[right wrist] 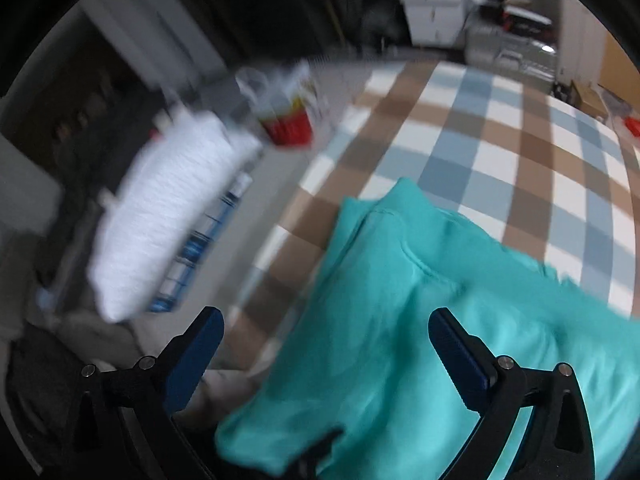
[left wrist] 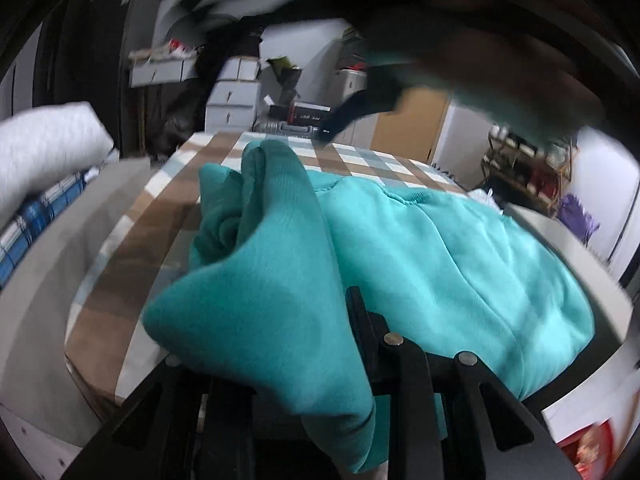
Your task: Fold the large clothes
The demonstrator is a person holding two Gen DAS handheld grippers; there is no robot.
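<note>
A large teal sweatshirt [left wrist: 440, 248] lies on a table with a brown, blue and white checked cloth [left wrist: 224, 152]. My left gripper [left wrist: 320, 316] is shut on a thick fold of the sweatshirt, which is lifted and draped over the jaws. Only the black right finger [left wrist: 356, 308] shows; the other is under the fabric. In the right wrist view my right gripper [right wrist: 326, 330] hangs open above the near left part of the sweatshirt [right wrist: 400, 300], its blue pads [right wrist: 448, 340] wide apart with nothing between them. It appears as a blurred dark shape [left wrist: 356, 110] at the upper right of the left wrist view.
A white padded bundle [right wrist: 172, 208] lies on blue plaid cloth [left wrist: 36, 224] left of the table. A red and yellow box [right wrist: 288, 128] stands behind it. White drawers [left wrist: 232, 100] and a cluttered shelf [left wrist: 524, 168] are beyond the table's far edge.
</note>
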